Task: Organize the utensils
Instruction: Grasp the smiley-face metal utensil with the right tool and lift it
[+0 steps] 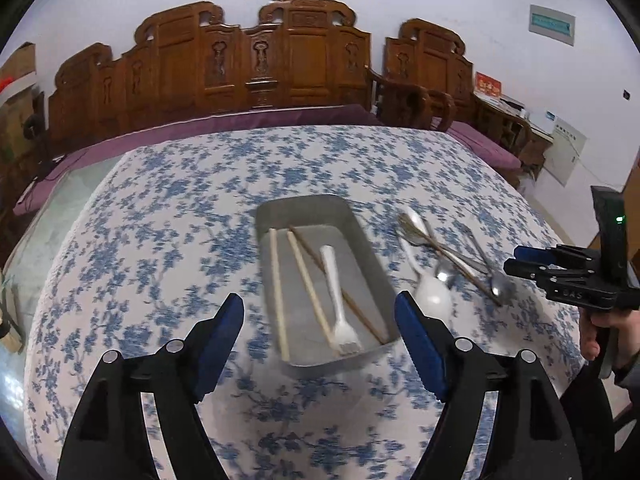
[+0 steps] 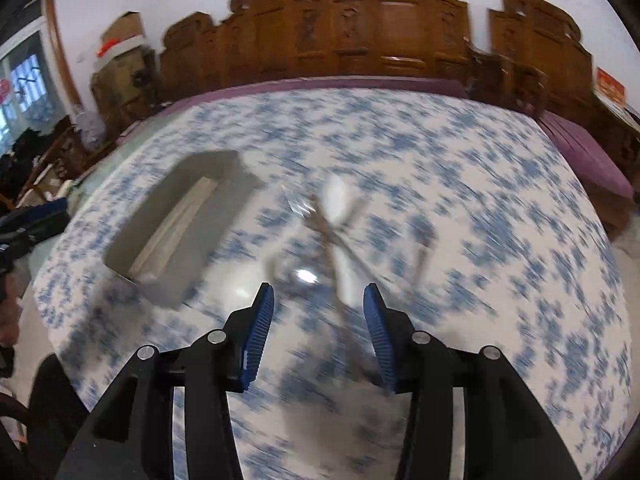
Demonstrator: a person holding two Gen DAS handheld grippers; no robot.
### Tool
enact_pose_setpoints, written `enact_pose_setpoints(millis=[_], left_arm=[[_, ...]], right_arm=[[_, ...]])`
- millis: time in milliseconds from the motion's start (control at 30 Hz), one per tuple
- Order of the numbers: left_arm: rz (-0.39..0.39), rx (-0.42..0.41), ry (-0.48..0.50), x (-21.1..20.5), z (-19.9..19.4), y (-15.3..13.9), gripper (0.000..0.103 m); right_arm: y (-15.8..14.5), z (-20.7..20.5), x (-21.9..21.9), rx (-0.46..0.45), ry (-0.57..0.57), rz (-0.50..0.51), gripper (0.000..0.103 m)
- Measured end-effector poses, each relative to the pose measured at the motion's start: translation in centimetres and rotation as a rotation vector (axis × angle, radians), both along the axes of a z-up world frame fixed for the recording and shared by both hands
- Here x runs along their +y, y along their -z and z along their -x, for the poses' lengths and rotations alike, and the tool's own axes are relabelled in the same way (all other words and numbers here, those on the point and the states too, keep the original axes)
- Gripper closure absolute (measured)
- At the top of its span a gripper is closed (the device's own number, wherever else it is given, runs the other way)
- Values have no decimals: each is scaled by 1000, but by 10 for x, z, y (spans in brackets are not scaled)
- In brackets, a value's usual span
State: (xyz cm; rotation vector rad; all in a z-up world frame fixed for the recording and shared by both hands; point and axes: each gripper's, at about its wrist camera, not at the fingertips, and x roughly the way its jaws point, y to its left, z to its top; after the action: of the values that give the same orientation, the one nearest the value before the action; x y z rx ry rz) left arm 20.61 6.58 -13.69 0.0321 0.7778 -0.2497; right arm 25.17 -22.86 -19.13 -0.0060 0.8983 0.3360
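Observation:
A grey metal tray (image 1: 296, 208) lies on the blue-flowered tablecloth (image 1: 160, 220). It holds two pale chopsticks (image 1: 276, 292), a dark chopstick and a white plastic fork (image 1: 336, 300). My left gripper (image 1: 318, 300) hovers open over the tray's near end, with nothing between its fingers. Right of the tray lies a loose pile: a white spoon (image 1: 430, 292), metal spoons (image 1: 416, 224) and a dark chopstick. My right gripper (image 1: 514, 260) is beside that pile. In the blurred right wrist view the right gripper (image 2: 319, 289) stands open and empty just short of the pile (image 2: 332, 224), with the tray (image 2: 240, 184) to its left.
A carved wooden bench (image 1: 260, 68) with a purple cushion (image 1: 240, 120) runs behind the table. A chair (image 1: 432, 76) stands at the back right. A person's hand (image 1: 592, 332) holds the right gripper. Cardboard boxes (image 2: 120, 40) stand at the far left.

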Motion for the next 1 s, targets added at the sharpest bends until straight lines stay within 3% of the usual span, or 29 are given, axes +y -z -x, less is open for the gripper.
enact_pose_setpoints(millis=[400, 700, 1000], left_arm=[[-17, 18, 92, -79, 7, 7, 29], [-55, 59, 138, -110, 13, 25, 29], [-60, 75, 139, -118, 11, 30, 29]], right_arm=[[46, -17, -53, 113, 69, 11, 62], [53, -47, -45, 157, 76, 14, 62], [62, -57, -24, 181, 33, 146, 67]])
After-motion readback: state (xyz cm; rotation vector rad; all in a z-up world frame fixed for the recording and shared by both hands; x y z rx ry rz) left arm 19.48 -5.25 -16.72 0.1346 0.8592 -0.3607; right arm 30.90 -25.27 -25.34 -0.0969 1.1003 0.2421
